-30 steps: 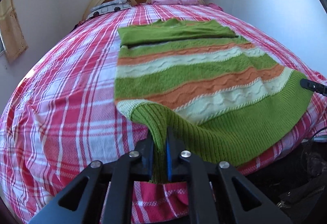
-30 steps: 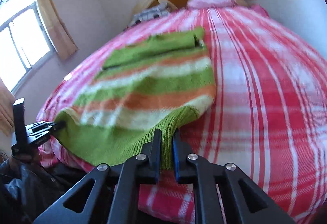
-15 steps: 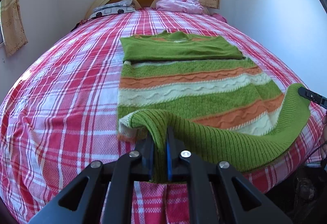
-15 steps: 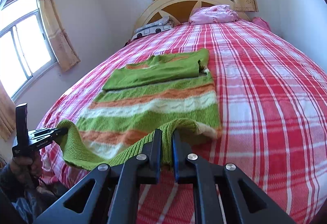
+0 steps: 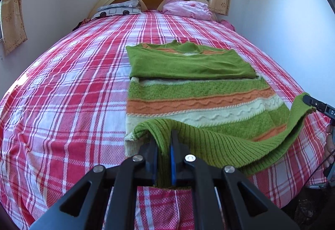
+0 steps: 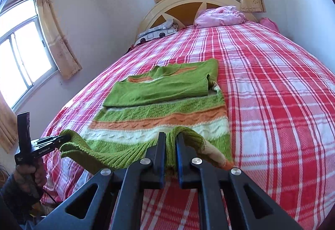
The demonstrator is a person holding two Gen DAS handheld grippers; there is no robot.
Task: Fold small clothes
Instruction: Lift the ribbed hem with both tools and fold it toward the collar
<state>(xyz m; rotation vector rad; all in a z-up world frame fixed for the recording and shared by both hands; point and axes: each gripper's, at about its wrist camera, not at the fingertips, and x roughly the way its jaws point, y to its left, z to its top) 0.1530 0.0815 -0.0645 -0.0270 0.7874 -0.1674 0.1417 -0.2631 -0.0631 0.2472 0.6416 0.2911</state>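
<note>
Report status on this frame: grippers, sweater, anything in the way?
Left gripper and right gripper both shut on the sweater, one hem corner each. Hem lifted off the bedspread, sleeves folded across the chest. Fold path clear.

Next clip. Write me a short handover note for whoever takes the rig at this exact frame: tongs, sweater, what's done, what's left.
Left tongs: shut on one corner of the sweater's ribbed hem.
Right tongs: shut on the other hem corner.
Sweater: lies flat mid-bed on the plaid sheet, hem end lifted and curling toward the collar.
Done: sleeves folded across the chest.
Left: carry the hem up to the collar, lay it down, release, probably smooth.
</note>
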